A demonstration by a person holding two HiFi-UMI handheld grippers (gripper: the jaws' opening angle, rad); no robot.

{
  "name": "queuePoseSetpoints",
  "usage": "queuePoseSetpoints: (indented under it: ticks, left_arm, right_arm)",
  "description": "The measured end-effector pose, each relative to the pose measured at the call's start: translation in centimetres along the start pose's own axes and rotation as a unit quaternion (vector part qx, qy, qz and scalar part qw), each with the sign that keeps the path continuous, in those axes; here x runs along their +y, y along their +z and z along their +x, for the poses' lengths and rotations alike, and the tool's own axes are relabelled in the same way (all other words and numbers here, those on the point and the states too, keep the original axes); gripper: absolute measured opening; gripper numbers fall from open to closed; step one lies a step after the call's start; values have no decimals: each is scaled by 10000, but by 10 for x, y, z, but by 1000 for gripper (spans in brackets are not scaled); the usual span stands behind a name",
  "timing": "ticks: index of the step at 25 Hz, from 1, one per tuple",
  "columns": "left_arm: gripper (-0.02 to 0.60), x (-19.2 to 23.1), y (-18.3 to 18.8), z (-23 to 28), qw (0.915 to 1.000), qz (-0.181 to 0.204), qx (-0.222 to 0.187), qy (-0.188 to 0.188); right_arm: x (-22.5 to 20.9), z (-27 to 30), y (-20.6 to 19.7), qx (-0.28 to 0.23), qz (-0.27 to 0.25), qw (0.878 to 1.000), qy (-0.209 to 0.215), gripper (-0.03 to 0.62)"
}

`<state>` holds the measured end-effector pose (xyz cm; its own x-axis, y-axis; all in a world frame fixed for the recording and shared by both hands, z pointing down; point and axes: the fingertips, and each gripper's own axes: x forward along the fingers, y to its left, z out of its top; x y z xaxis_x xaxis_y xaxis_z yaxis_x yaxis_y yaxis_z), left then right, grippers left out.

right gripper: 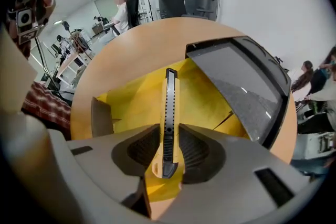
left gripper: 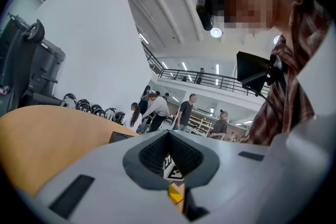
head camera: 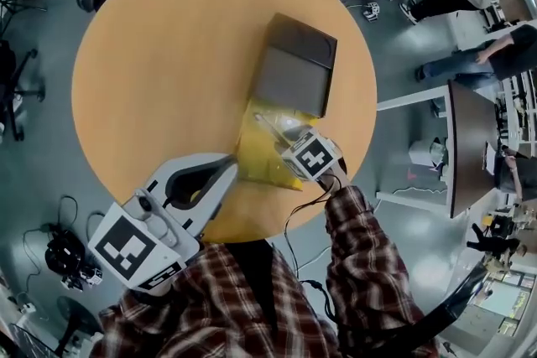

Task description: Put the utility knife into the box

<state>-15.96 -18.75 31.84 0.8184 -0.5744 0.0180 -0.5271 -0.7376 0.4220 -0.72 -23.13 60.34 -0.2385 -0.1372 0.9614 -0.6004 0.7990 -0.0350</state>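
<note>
Plaid shirt point(head camera: 226, 306) fills the bottom of the head view, with one sleeve running out to the right gripper. Beyond it lies the round, tan wooden surface point(head camera: 159, 54), bare except for one thing set toward its right side.

That thing is the box point(head camera: 262, 151), which lies open. Its yellow inside faces up at the near end and its dark grey lid is folded back flat at the far end. In the right gripper view the yellow floor of the box point(right gripper: 131, 99) spreads under the jaws, with a short grey flap standing at its left and the lid rising to the right.

Next in size is the left gripper point(head camera: 230, 167), low at the near left, with its tips at the near left edge of the box. Whether they touch it cannot be told. In its own view the left gripper point(left gripper: 169, 139) is clenched with nothing held: the jaws meet, and only a marker cube and a bit of yellow show through the hollow between the pads.

Smaller in the head view, the right gripper point(head camera: 285, 138) reaches over the yellow part of the box from the near right. It is grasping the utility knife point(right gripper: 169, 113), with the pads pressed on both sides of the handle's butt end.

This yellow-and-black knife point(head camera: 270, 128) points away along the jaws toward the lid, over the open box. Whether it touches the box floor cannot be told.
</note>
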Motion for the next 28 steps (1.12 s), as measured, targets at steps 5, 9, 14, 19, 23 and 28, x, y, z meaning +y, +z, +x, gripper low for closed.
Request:
queuePoseSetpoints:
  ticks: [5, 9, 14, 19, 23, 28]
  left_arm:
    - [11, 0, 0, 0, 9998, 3, -44, 190]
    - [11, 0, 4, -7, 9993, 56, -112, 358]
    - [11, -3, 10, -17, 9985, 142, -208, 484]
    - [11, -5, 13, -15, 9987, 199, -231, 416]
    - [11, -9, 13, -11, 9990, 239, -195, 319]
    - [11, -16, 16, -10, 9991, 327, -191, 192]
  right_arm:
    - [-5, 17, -6, 269, -194, 9994, 89, 124]
    - [-2, 26, -8, 417, -296, 9986, 136, 124]
    - [4, 28, -8, 495, -326, 9981, 162, 126]
    - [7, 29, -4, 396, -257, 9986, 231, 126]
    - [5, 17, 3, 68, -123, 9998, 168, 127]
    - [5, -24, 34, -931, 404, 9948, 55, 127]
